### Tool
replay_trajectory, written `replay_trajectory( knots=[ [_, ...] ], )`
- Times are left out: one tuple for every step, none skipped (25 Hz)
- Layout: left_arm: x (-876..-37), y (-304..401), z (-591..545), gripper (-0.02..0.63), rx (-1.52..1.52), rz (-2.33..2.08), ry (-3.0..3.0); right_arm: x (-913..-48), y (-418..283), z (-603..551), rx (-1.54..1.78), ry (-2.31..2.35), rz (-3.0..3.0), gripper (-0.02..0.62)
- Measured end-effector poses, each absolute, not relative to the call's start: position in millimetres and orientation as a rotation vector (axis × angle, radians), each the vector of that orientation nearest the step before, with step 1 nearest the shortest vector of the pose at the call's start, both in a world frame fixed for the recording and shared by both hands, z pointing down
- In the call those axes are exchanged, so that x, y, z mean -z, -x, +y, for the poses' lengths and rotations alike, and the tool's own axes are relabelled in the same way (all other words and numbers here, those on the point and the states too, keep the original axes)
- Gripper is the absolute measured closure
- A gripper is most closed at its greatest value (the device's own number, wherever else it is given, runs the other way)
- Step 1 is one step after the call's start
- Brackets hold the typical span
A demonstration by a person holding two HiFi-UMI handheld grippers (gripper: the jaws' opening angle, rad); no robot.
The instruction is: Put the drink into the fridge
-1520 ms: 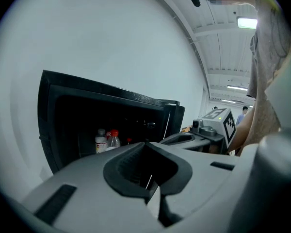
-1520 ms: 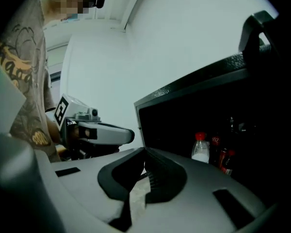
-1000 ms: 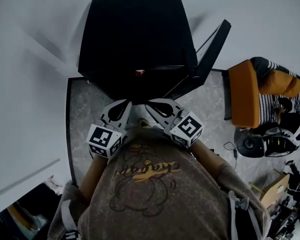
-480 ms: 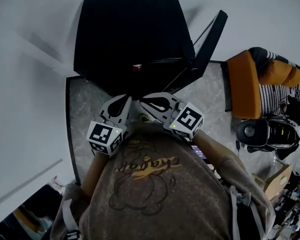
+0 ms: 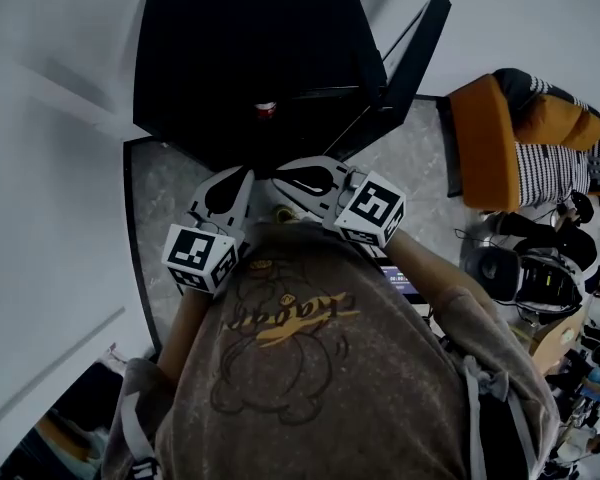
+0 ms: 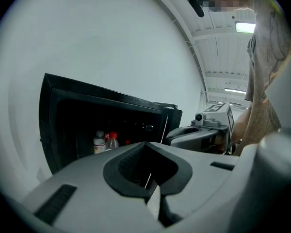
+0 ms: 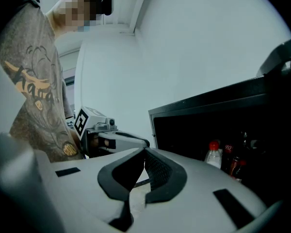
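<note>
Because the task needs its compartment reachable, the large black box-shaped fridge (image 5: 250,58) is standing on the grey stone-patterned tabletop (image 5: 160,208) with its flat black door (image 5: 410,63) hanging open to the right. I am holding the grey two-jaw left gripper (image 5: 238,178) and the grey two-jaw right gripper (image 5: 292,176) side by side near my chest, just short of the opening, both pointing toward it. Each one's jaws are resting together with nothing between them, so I am carrying no drink.

The small clear plastic bottle with a red cap (image 7: 214,155) is standing upright inside the compartment, beside dark cola-type bottles (image 7: 231,163). I am judging that the placing step is done, and that I am keeping both grippers outside the compartment so the door can swing shut. From the left gripper, the bottle is lying ahead and to the left. From the right gripper, it is lying ahead and to the right, well apart from both.
</note>
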State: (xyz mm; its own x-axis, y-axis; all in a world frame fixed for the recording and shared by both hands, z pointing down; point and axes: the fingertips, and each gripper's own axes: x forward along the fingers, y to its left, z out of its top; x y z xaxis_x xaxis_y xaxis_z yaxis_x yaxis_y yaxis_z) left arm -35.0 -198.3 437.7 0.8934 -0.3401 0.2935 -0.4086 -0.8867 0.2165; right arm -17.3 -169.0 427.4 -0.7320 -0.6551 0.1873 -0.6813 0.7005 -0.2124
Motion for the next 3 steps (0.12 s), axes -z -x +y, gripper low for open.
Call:
replay_trajectory(
  knots=[
    [-437, 32, -204, 0.600, -0.357, -0.562, -2.790, -427, 15, -175, -0.415, -1.106, -2.806, 0.575],
    [-437, 30, -210, 0.601, -0.352, -0.561, -2.793, -427, 12, -181, -0.420, -1.106, -2.805, 0.575],
    [-436, 27, -215, 0.601, -0.348, -0.559, -2.797, -427, 9, -188, -0.424, -1.106, -2.804, 0.575]
  ],
)
